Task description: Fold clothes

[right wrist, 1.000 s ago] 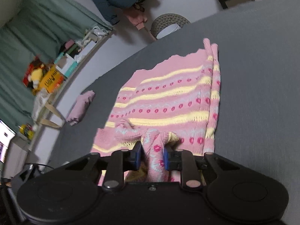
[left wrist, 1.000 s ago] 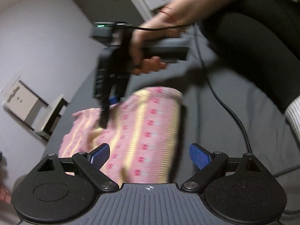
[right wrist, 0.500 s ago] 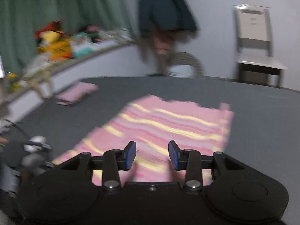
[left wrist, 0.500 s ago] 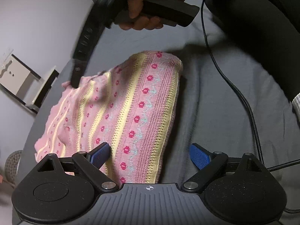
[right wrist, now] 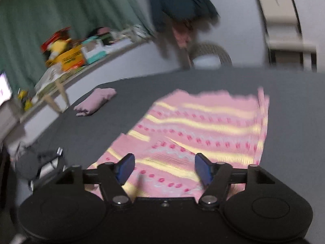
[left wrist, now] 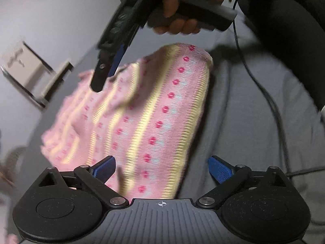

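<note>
Pink knit sweater (left wrist: 146,109) w/ yellow stripes and pink dots lying spread on dark grey surface (left wrist: 243,109), partly folded, one sleeve laid across the body; same garment in right wrist view (right wrist: 203,126), flat, long edge doubled over at the right side.

Left claw (left wrist: 161,167) low over near end of sweater, blue pads wide apart, nothing between them; left pad (left wrist: 104,168) above the knit, right pad (left wrist: 220,168) above bare grey cloth just beside the sweater edge.

Right claw (right wrist: 164,167) also spread apart, empty, hovering above near part of sweater w/ pink fabric visible between and below the pads. Seen from left wrist cam as black tool (left wrist: 113,46) held by a hand (left wrist: 182,6), tip pointing down at far left part of sweater, close to it; contact not clear due to blur. Black cable (left wrist: 256,81) trailing from it across the grey surface.

Small folded mauve item (right wrist: 95,100) farther off on same surface, well apart from sweater. Background, blurred: chair (right wrist: 284,26), green curtain (right wrist: 61,16), shelf w/ clutter (right wrist: 81,59), dark jacket hanging (right wrist: 178,2), round wicker basket (right wrist: 209,55).
</note>
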### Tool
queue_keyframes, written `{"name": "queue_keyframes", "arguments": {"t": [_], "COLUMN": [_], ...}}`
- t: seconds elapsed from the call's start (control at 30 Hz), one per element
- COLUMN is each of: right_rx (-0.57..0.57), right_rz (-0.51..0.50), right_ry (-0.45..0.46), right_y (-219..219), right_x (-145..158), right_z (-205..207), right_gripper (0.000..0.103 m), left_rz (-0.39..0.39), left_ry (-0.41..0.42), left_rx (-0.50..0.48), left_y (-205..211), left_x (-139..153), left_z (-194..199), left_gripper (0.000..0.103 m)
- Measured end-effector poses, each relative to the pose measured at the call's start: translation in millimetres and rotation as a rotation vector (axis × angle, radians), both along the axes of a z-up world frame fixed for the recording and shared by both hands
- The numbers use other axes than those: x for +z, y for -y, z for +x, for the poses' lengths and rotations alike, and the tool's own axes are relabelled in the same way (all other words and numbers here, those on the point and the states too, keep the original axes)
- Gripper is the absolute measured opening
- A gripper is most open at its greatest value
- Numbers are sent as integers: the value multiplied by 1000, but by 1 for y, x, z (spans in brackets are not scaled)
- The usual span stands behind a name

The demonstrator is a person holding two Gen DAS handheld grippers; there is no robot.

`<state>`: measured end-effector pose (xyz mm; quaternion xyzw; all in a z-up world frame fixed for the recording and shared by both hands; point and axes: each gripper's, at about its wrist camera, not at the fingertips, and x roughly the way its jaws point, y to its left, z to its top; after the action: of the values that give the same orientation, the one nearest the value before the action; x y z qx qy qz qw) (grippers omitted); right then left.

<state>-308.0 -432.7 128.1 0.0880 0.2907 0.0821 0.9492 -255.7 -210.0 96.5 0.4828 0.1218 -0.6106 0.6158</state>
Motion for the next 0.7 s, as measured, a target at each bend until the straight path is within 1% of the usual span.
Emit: {"name": "queue_keyframes", "arguments": {"t": [0.07, 0.1, 0.13, 0.17, 0.2, 0.23, 0.33, 0.4, 0.47, 0.5, 0.53, 0.6, 0.63, 0.67, 0.7], "right_rx": [129, 194, 234, 275, 305, 343, 432, 439, 389, 365, 360, 373, 391, 398, 406], "right_rz": [-223, -341, -454, -567, -665, -748, -935, -1083, -1197, -1239, -1256, -1307, -1352, -1397, -1418], "right_ry": [57, 85, 98, 110, 96, 62, -11, -25, -35, -33, -30, -54, -49, -15, -1], "right_y": [-33, -50, -68, -86, -105, -122, -161, -179, -188, -190, -191, -195, -198, -201, -201], "right_x": [12, 16, 17, 17, 14, 9, -13, -34, -49, -55, -59, -71, -79, -85, -87], "right_z": [-18, -27, -35, -44, -51, -55, -63, -65, -62, -60, -60, -59, -60, -63, -66], "right_gripper": [67, 72, 75, 80, 81, 81, 80, 79, 79, 80, 81, 81, 81, 83, 83], "left_rz": [-15, -18, -19, -21, -23, -24, -36, -52, -62, -69, -73, -75, -79, -80, -82], "left_ry": [49, 73, 95, 117, 136, 153, 184, 171, 160, 161, 168, 182, 185, 185, 184], "left_rx": [-5, -9, -14, -21, -30, -37, -41, -28, -21, -22, -26, -34, -38, -43, -49], "left_y": [-5, -6, -6, -8, -8, -7, -7, -8, -11, -12, -14, -15, -16, -16, -16], "left_x": [2, 2, 2, 2, 3, 3, 6, 11, 15, 16, 16, 16, 16, 16, 16], "left_z": [-2, -3, -5, -7, -7, -6, -9, -8, -7, -8, -8, -10, -11, -12, -13], "left_gripper": [98, 98, 98, 98, 98, 98, 98, 98, 98, 98, 98, 98, 98, 98, 98]}}
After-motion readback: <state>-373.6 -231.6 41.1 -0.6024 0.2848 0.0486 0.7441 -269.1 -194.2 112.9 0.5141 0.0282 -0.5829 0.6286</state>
